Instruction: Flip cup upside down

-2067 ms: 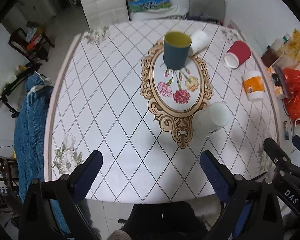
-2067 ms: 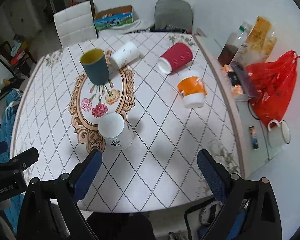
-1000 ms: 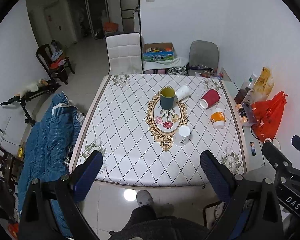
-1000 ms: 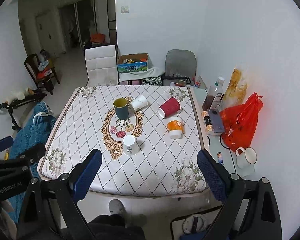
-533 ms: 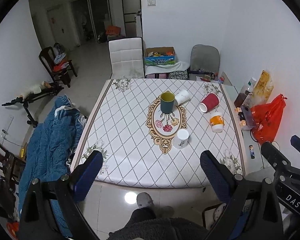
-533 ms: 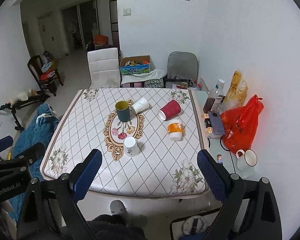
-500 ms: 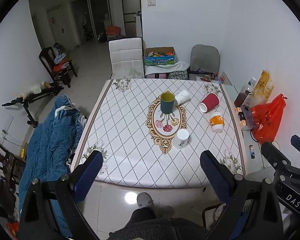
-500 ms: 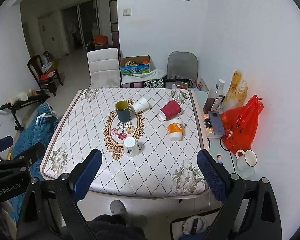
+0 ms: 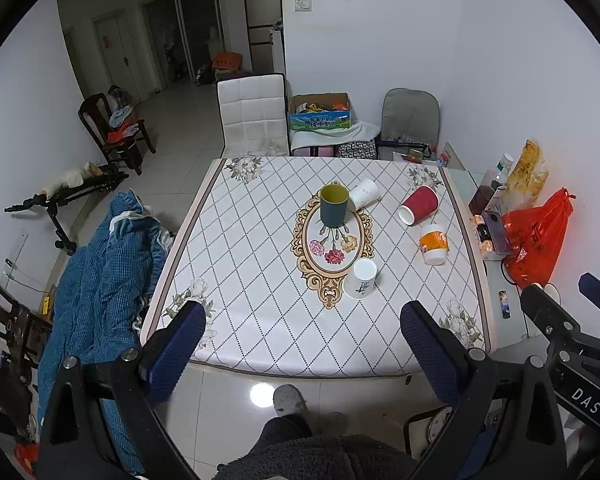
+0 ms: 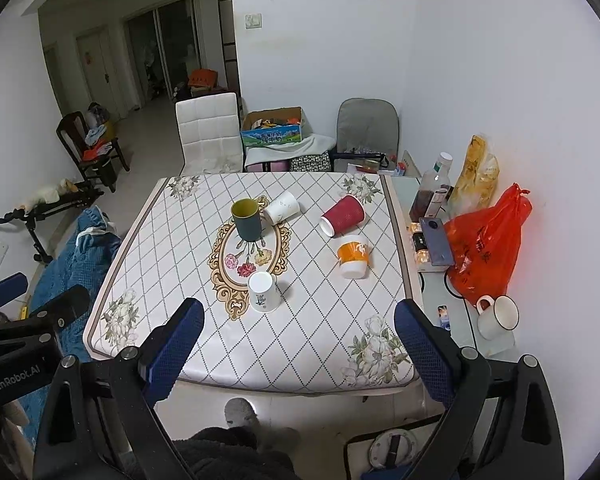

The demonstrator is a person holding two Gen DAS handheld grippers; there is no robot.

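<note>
A dark teal cup (image 9: 333, 211) with a yellow inside stands upright, mouth up, on the table (image 9: 236, 264); it also shows in the right wrist view (image 10: 247, 219). A white cup (image 9: 360, 279) stands upside down near the front (image 10: 263, 292). An orange-banded cup (image 9: 433, 243) stands upside down at the right (image 10: 353, 259). A white cup (image 9: 364, 194) and a red cup (image 9: 418, 205) lie on their sides. My left gripper (image 9: 304, 340) and right gripper (image 10: 296, 340) are open and empty, high above and well back from the table's near edge.
A red plastic bag (image 10: 485, 248), bottles and a phone sit on the side surface at the right, with a white mug (image 10: 496, 316). A blue blanket (image 9: 100, 280) lies left of the table. A white chair (image 9: 253, 116) and a grey chair (image 9: 410, 120) stand behind it.
Both grippers pulled up and back from close over the table to a high, distant view over about two seconds. In the last half second almost nothing moved. The cups stayed put.
</note>
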